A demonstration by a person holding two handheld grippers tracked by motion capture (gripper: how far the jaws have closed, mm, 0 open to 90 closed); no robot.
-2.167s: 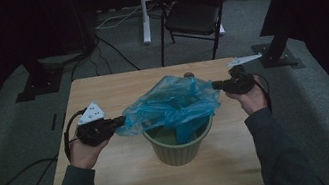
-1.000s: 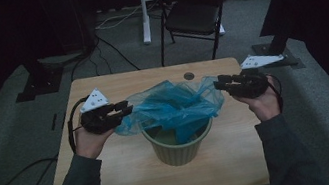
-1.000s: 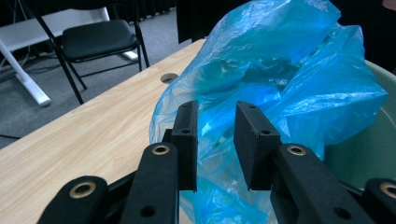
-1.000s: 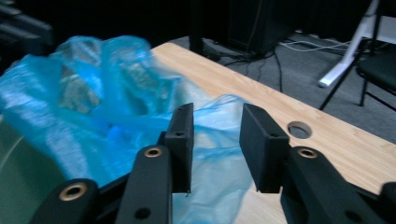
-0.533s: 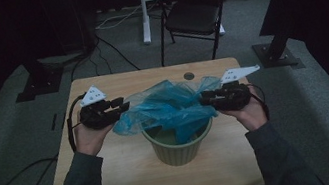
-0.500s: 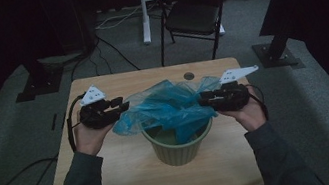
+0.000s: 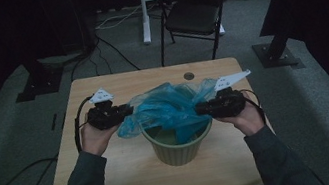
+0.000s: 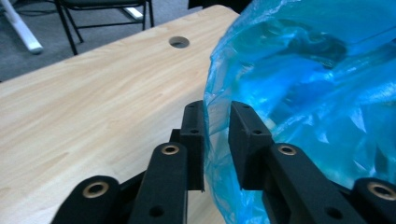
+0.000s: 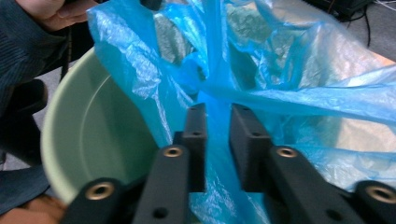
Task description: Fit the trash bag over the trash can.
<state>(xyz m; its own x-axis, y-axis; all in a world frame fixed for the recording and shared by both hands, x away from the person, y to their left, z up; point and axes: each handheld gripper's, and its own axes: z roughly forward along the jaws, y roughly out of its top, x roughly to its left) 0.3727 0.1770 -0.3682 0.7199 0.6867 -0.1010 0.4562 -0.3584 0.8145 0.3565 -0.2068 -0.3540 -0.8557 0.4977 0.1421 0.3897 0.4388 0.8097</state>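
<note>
You have no brand, label or writing to read on anything here. The blue plastic bag (image 7: 171,107) is thin, glossy and see-through, crumpled into folds and creases, and it sits bunched over the mouth of the pale green bin (image 7: 180,146), which stands near the middle of the wooden table (image 7: 135,173). Part of the film hangs inside the bin; the rest billows above the rim and spills toward both of your hands.

Your left tool (image 8: 216,122) is at the bag's left edge. Its jaws have just been closing, and in the left gripper view they stand narrow with a single edge of the blue film running between them; a slim gap shows beside the film, so you cannot tell whether the pads truly pinch it.

Your right tool (image 9: 217,125) is at the bag's right side, over the bin's rim. Its jaws have also just been closing and now stand narrow, with a gathered fold of the bag between them; whether they bite on it you cannot tell either.

A black folding chair (image 7: 193,12) stands on the grey carpet beyond the table.
</note>
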